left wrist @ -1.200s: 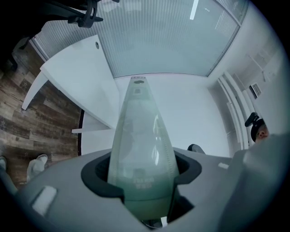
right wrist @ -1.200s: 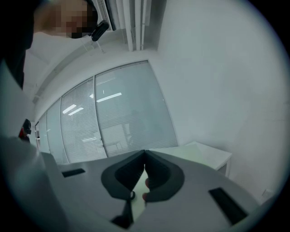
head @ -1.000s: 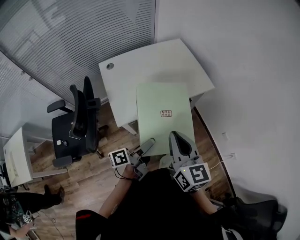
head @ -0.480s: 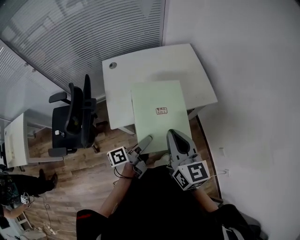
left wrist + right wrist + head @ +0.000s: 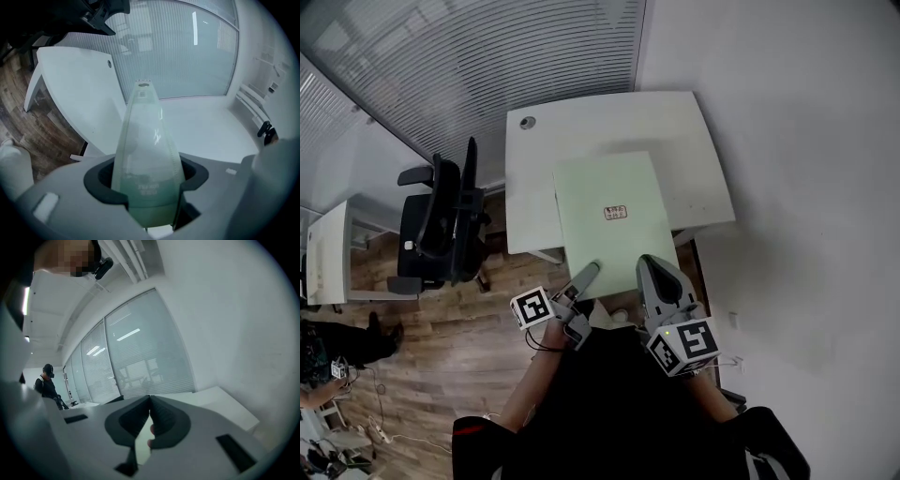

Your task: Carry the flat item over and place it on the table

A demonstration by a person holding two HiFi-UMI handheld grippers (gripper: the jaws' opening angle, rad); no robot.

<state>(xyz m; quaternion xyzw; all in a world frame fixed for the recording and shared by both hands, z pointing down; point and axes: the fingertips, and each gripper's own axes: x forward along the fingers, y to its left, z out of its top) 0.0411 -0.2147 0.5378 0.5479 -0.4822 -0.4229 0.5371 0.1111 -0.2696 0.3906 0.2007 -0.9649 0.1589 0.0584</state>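
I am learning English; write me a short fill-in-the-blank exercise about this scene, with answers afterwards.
The left tool and the right tool both hold a flat board coloured pale ___.
The table below it is ___.
The office chair beside the table is ___.
Missing words: green, white, black.

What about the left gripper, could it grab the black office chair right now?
Probably not: the left gripper is clamped on the green board, shared with the right gripper, and the chair stands off to its left.
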